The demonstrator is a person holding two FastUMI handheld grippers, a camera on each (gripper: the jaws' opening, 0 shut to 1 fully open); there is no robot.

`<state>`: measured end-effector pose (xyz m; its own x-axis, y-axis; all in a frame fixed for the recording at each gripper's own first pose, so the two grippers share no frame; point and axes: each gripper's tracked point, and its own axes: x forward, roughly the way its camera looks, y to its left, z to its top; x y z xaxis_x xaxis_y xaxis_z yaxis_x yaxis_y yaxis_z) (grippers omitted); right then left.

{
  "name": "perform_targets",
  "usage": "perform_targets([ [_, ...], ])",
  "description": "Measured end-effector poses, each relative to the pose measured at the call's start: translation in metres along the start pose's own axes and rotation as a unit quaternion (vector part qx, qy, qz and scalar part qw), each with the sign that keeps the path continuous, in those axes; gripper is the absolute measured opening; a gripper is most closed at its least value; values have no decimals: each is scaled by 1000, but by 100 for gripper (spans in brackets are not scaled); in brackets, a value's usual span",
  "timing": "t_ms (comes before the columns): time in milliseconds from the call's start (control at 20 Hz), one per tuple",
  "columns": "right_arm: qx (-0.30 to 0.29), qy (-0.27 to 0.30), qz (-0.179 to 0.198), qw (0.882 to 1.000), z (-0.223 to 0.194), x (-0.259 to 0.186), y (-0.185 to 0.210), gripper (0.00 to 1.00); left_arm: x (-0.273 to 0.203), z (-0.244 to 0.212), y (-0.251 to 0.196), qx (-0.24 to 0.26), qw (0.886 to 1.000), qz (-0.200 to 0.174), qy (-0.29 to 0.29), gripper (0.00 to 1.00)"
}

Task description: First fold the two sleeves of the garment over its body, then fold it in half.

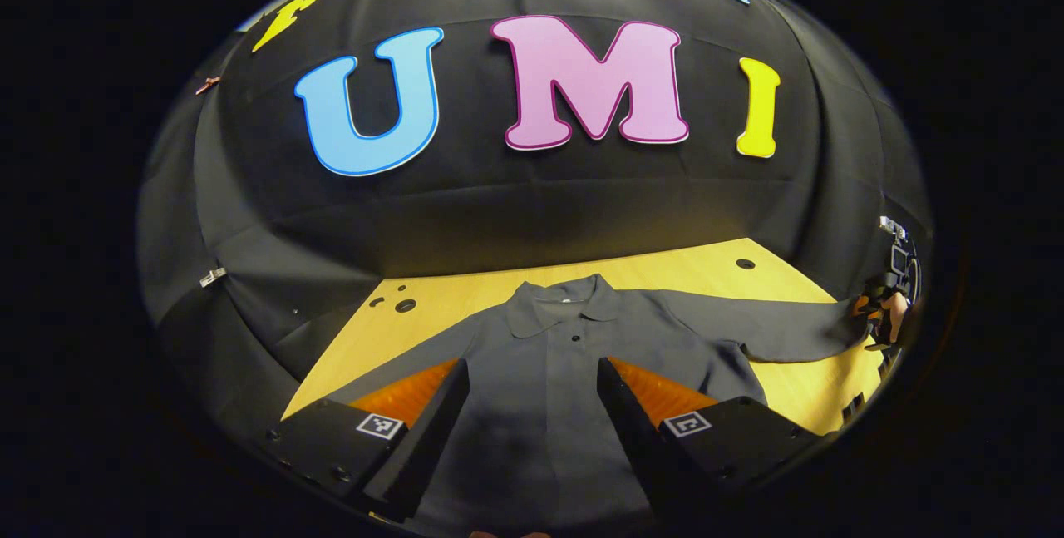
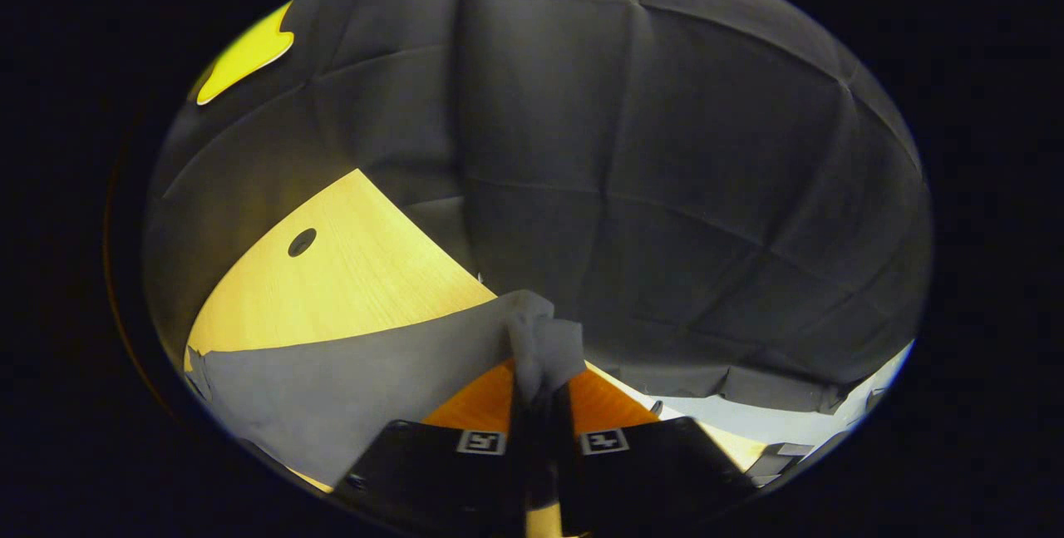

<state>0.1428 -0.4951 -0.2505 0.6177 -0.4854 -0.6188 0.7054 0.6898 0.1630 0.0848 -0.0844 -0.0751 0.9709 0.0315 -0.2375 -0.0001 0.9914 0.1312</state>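
A dark grey collared shirt (image 1: 573,330) lies flat on the wooden table (image 1: 690,268), collar toward the booth wall. My left gripper (image 1: 532,376) hovers open over the shirt's body, fingers wide apart with the cloth below them. The shirt's right sleeve (image 1: 790,326) stretches out to the table's right side, where the other gripper (image 1: 881,318) holds its cuff. In the right gripper view, my right gripper (image 2: 540,392) is shut on the sleeve cuff (image 2: 540,338), which bunches up between the fingers, and the sleeve (image 2: 349,380) trails off to the left above the table (image 2: 349,272).
The table has round holes near its back left (image 1: 405,305) and back right (image 1: 745,264) corners. Black booth cloth (image 2: 665,189) hangs close behind the table's far and right edges. Bare wood shows to the right of the shirt body (image 1: 806,388).
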Motion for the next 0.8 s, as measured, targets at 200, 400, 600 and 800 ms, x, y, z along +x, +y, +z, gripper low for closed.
perform_targets([
  [200, -61, -20, 44, 997, 10, -17, 24, 5, -7, -8, 3, -21, 1000, 1, 10, 98],
  [400, -80, -43, 64, 994, 35, -44, 41, 5, -16, -10, 8, -39, 999, 3, 7, 98],
  [600, -91, -83, 101, 987, 71, -99, 62, 5, -23, -9, 22, -52, 999, 13, -6, 98],
  [800, -120, -116, 148, 975, 103, -157, 88, 5, -30, -20, 39, -70, 997, 27, -5, 98],
])
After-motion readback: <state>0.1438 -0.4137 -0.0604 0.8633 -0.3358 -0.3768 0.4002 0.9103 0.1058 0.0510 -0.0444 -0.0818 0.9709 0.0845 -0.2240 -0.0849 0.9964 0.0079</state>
